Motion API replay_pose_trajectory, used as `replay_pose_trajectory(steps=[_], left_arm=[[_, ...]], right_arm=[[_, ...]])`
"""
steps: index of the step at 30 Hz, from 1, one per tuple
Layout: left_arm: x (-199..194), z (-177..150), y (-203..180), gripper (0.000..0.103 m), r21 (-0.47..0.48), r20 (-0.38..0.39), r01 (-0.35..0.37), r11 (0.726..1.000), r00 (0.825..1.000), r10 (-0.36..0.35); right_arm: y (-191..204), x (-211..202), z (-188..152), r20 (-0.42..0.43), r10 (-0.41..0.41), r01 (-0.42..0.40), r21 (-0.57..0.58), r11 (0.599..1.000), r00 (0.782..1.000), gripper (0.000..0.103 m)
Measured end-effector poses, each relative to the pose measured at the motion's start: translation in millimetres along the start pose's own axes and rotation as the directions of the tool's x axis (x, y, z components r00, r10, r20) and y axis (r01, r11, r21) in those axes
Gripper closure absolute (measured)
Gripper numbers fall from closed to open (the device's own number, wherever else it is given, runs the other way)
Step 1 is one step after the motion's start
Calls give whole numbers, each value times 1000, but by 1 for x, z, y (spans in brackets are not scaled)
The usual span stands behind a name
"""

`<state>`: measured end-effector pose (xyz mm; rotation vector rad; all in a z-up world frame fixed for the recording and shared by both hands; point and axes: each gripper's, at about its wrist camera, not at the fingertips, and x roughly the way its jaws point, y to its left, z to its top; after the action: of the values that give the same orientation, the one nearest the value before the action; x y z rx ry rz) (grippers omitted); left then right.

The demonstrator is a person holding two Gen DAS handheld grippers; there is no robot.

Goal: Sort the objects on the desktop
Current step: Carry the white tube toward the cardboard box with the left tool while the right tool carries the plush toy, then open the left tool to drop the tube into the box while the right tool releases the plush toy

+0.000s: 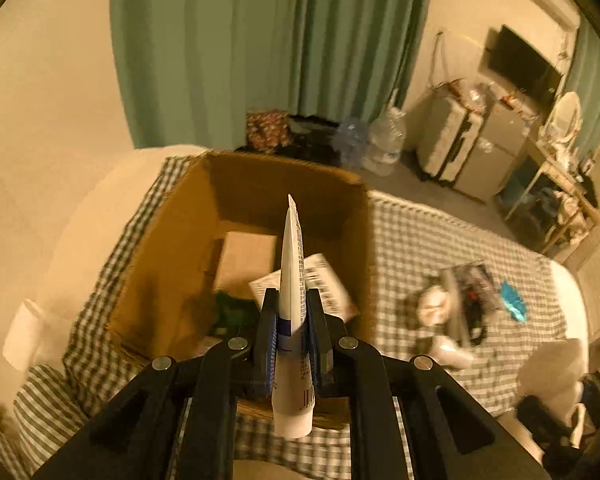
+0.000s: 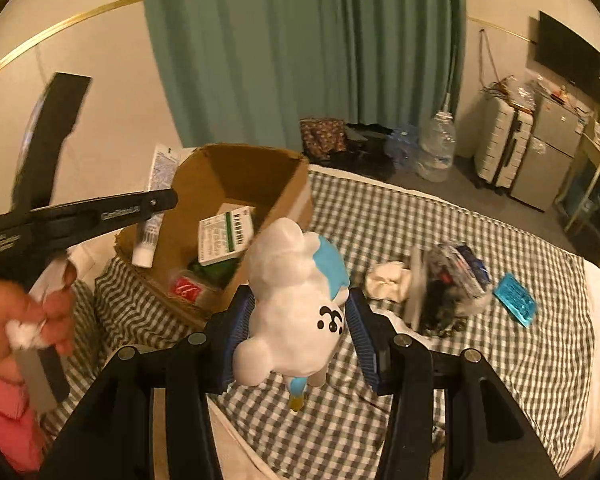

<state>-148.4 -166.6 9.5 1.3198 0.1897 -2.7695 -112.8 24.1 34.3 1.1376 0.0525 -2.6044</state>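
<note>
Currently, left gripper fingers pinch a light, squashable tube mid-body; right gripper fingers clamp a soft, light plush toy around its belly.

Left gripper: jaws closed narrow on white tube, pads pressing both flat sides, tube pointing forward. Right gripper: jaws spread wide, blue pads clamping white plush toy at flanks. Person's left hand grips left gripper's handle.
</note>
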Motion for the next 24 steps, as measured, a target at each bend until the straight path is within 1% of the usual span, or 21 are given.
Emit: replay_pose_trajectory(steps=[3,7,9,10,11,12,13,14,15,19,24], left_arm=[[17,0,17,91,-30,-28,-16,999,999,16],[35,-2,26,90,-30,-62,-30,999,998,28],[42,-3,27,85,-16,-77,-37,999,996,36],[43,-2,27,70,-9,-82,-42,999,996,41],[46,-2,28,33,-2,-90,-54,999,994,54],[48,-2,29,15,2,-95,-73,997,993,73],[49,-3,29,3,4,-88,-98,995,991,98],[47,-5,30,3,8,-62,-126,992,990,127],[45,-5,32,3,12,-53,-140,990,989,140],[41,-10,40,3,32,-47,-188,982,981,189],[32,-16,66,3,-7,-27,-233,972,972,233]], right_arm=[[6,11,3,-16,13,-13,-10,1000,1000,56],[8,29,7,-48,21,-21,-10,1000,999,56],[10,35,7,-61,26,-27,-12,1000,998,56],[14,36,6,-63,27,-28,-12,1000,998,56],[15,39,7,-67,26,-27,-12,1000,997,56],[16,41,9,-70,27,-28,-14,999,997,56],[18,45,11,-73,30,-31,-14,999,997,56],[19,47,12,-75,34,-35,-13,999,997,56],[19,49,14,-77,41,-42,-12,999,996,56],[25,60,23,-79,63,-64,-15,998,995,56],[38,74,39,-75,92,-95,-30,995,993,56]])
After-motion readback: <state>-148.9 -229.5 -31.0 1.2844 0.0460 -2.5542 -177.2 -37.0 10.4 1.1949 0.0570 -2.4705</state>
